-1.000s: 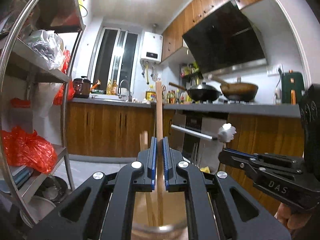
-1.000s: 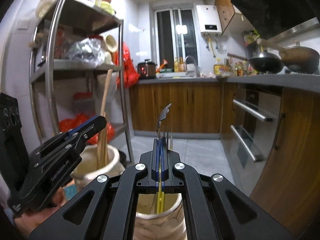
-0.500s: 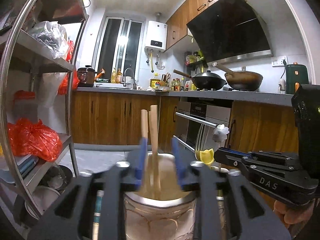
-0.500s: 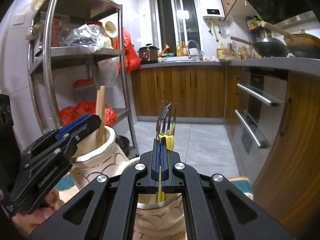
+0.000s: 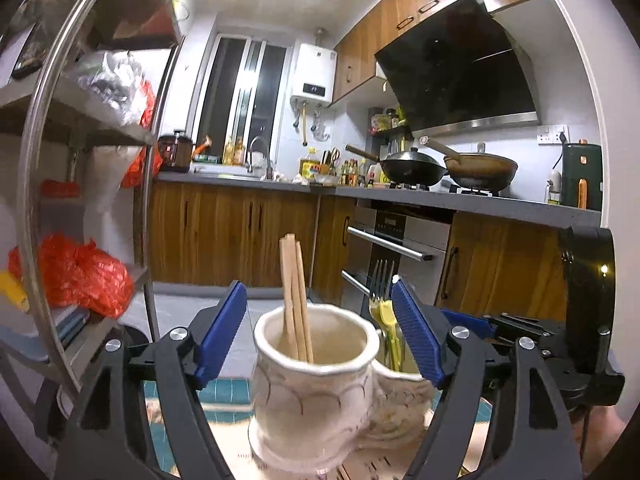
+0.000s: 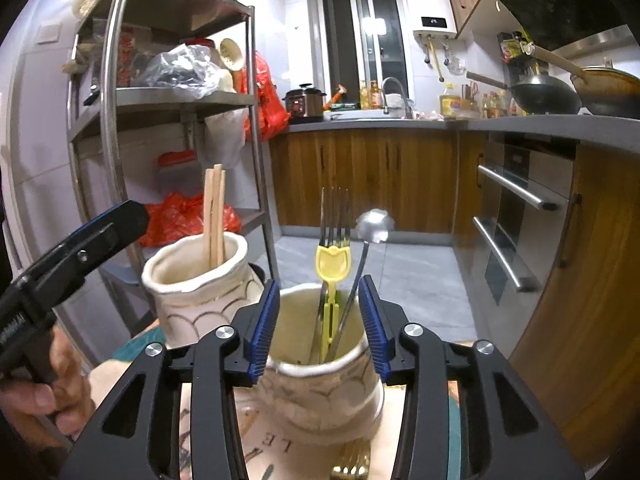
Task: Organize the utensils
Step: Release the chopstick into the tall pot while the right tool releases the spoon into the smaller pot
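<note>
Chopsticks (image 5: 295,300) stood in the left jar (image 5: 314,384); fork (image 6: 335,216) and spoon (image 6: 370,226) in the jar beside it (image 6: 320,380). Both grippers (image 5: 318,332) (image 6: 318,320) had just been opening, jaws released, gripping nothing.

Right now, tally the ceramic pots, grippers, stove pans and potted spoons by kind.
Ceramic pots: 2, chopstick pot, fork pot
Grippers: 2, left gripper, right gripper
Stove pans: 2, black wok, brown pan
Spoon: 1
Total: 7
</note>
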The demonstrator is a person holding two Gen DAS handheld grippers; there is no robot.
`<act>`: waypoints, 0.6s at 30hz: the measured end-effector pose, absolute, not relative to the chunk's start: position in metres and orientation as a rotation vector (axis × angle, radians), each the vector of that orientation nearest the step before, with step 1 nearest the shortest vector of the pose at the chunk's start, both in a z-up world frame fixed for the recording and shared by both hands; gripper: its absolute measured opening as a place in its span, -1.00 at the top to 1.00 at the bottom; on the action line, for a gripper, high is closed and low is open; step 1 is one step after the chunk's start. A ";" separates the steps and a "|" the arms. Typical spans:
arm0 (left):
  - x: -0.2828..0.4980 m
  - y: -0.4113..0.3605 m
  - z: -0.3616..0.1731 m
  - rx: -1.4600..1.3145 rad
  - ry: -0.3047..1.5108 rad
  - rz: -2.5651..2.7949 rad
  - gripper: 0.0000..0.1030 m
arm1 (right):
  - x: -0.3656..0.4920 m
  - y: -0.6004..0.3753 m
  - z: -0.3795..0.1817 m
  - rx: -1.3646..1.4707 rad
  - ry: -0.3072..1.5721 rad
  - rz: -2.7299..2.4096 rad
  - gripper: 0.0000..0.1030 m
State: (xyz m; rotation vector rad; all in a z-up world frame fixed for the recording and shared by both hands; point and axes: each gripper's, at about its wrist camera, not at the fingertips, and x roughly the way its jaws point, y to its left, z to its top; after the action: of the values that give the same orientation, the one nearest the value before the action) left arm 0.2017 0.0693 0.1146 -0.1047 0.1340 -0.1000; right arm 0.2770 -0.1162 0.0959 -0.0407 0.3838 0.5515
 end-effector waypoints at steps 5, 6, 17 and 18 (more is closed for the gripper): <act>0.188 0.073 0.107 -0.105 0.190 -0.072 -0.46 | 0.260 -0.129 0.097 -0.020 0.384 0.553 0.09; 0.186 0.074 0.105 -0.106 0.207 -0.065 -0.46 | 0.255 -0.132 0.097 -0.019 0.385 0.550 0.09; 0.177 0.075 0.065 -0.092 0.464 -0.055 -0.46 | 0.228 -0.161 0.068 0.012 0.543 0.550 0.08; 0.178 0.073 0.062 -0.090 0.481 -0.058 -0.46 | 0.228 -0.162 0.064 0.017 0.562 0.551 0.08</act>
State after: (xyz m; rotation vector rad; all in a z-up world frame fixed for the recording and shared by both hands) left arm 0.1776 0.0733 0.0616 -0.0903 0.4807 -0.0580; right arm 0.2284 -0.1625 0.0645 0.0169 0.5617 0.5512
